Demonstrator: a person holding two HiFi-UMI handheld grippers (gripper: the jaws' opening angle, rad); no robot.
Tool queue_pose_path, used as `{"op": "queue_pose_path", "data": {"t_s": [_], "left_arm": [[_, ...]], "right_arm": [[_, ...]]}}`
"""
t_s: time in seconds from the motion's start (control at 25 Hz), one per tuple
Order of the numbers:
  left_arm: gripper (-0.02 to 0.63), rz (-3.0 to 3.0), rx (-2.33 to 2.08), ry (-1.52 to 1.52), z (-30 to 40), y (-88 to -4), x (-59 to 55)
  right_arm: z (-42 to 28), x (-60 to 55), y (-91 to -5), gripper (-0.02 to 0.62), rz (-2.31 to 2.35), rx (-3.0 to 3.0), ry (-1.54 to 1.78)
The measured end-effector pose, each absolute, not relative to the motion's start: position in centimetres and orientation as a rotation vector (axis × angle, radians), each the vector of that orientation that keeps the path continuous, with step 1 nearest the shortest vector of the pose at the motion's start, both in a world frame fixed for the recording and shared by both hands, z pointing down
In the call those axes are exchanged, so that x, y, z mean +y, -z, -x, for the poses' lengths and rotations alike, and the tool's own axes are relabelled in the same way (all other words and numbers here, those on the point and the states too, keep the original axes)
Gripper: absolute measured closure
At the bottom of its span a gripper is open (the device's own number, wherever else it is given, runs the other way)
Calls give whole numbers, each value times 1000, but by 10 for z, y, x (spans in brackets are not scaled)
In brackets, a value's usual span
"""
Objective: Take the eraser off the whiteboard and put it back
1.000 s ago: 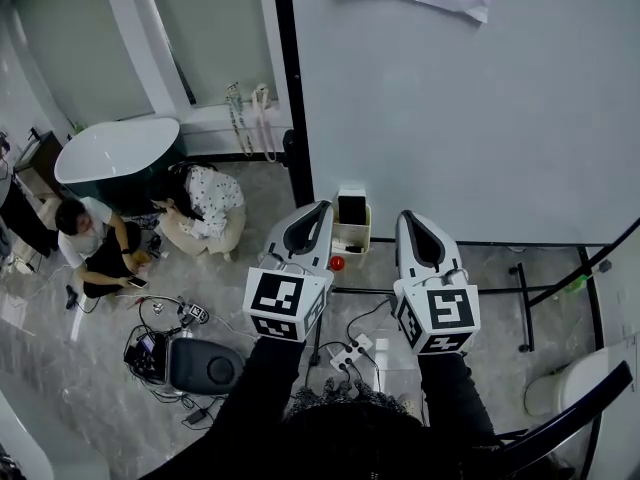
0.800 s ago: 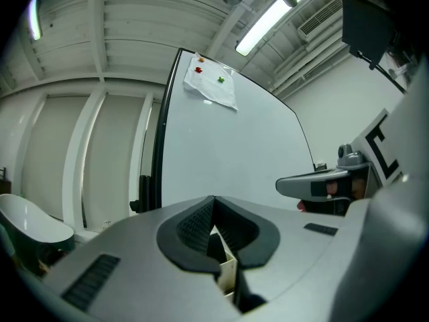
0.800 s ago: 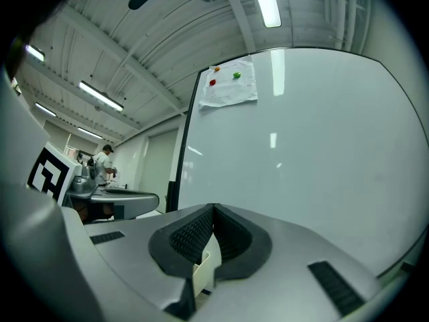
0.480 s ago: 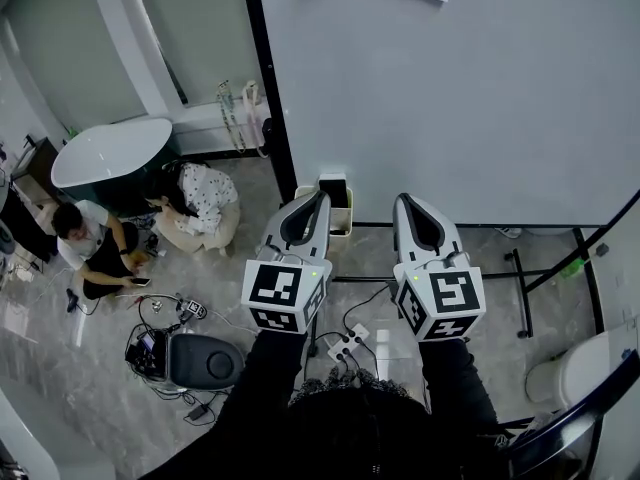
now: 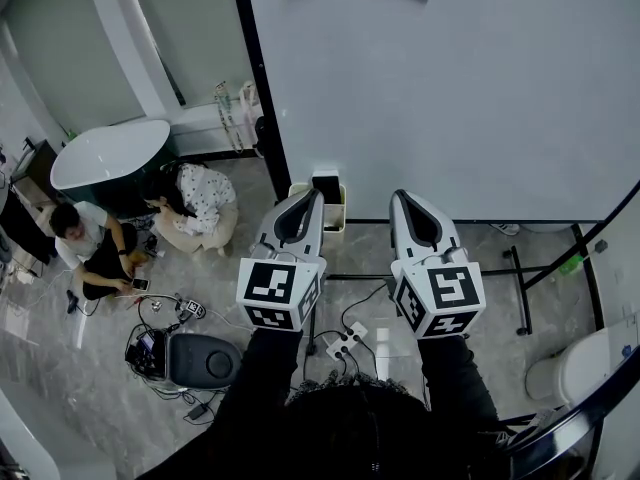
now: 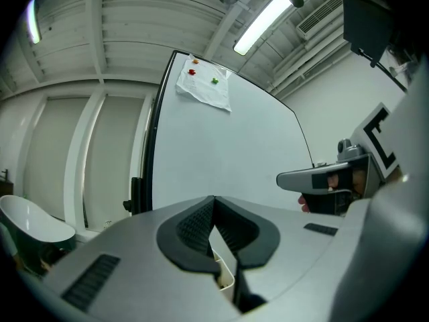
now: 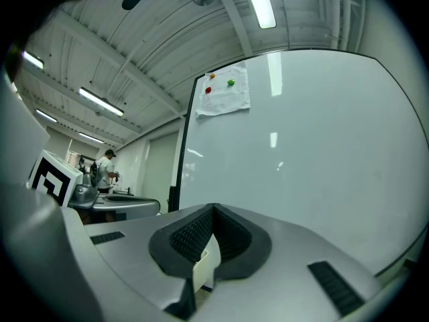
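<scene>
I'm on the approach: left gripper (image 5: 310, 196) and right gripper (image 5: 400, 197) are both closed and empty, facing the whiteboard (image 5: 450, 88). Next I'd open one onto the dark block (image 5: 325, 183), probably the eraser, at the board's lower left corner

The silver-grey left tongs (image 5: 314, 196) and right tongs (image 5: 397, 196) showed black pads (image 6: 194, 227) and black-and-white marker squares (image 5: 272, 282); the black-framed whiteboard (image 5: 450, 88) was plain pale grey, the stone floor (image 5: 90, 368) marbled grey.
</scene>
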State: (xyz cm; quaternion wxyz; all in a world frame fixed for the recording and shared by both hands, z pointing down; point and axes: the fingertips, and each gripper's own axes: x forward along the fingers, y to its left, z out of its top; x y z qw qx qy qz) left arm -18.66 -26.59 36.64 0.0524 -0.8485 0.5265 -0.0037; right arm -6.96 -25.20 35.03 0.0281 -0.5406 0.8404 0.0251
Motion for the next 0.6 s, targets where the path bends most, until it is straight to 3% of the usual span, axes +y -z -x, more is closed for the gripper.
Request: {"op": "queue_pose_path", "data": {"t_s": [0.6], "left_arm": [[600, 2585, 1595, 20, 187, -369, -271]], "right_arm": [[70, -256, -355, 586, 1677, 2602, -64]]}}
